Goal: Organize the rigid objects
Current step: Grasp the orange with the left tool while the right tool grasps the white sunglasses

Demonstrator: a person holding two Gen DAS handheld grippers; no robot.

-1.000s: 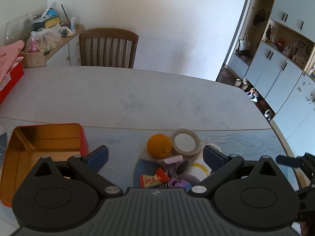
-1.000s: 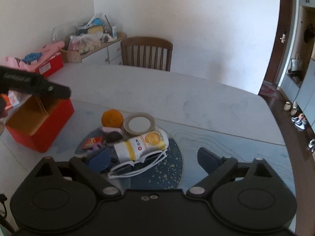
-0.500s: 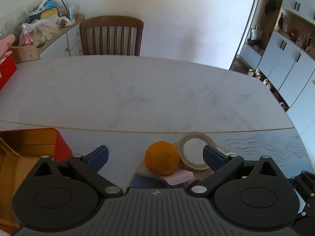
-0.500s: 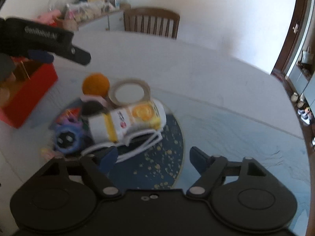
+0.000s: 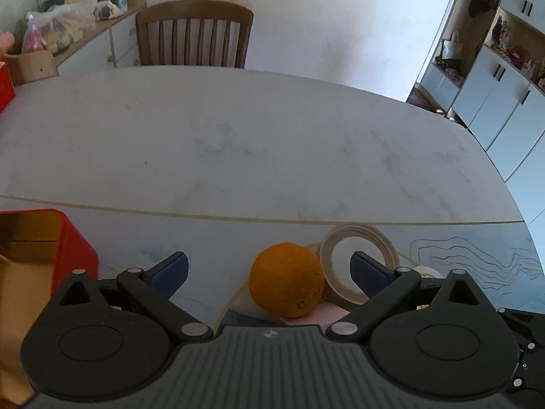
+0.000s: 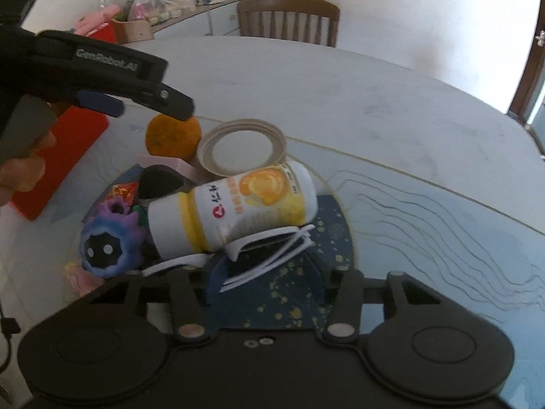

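Glasses (image 6: 269, 252), white-framed and lying on the bench (image 5: 259, 143) against a bottle (image 6: 235, 209), are sitting between the right hand-held gripper (image 6: 264, 284), whose jaws have just been closing, now narrow around them. Left hand-held gripper (image 5: 269, 271) is hovering wide apart around the orange (image 5: 286, 279), so both pickups look imminent.

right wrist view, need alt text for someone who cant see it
The right hand-held gripper has just been closing around white-framed glasses lying beside a toppled white-and-yellow bottle on a dark blue speckled mat. Behind sit a round orange and a beige ring-shaped lid.
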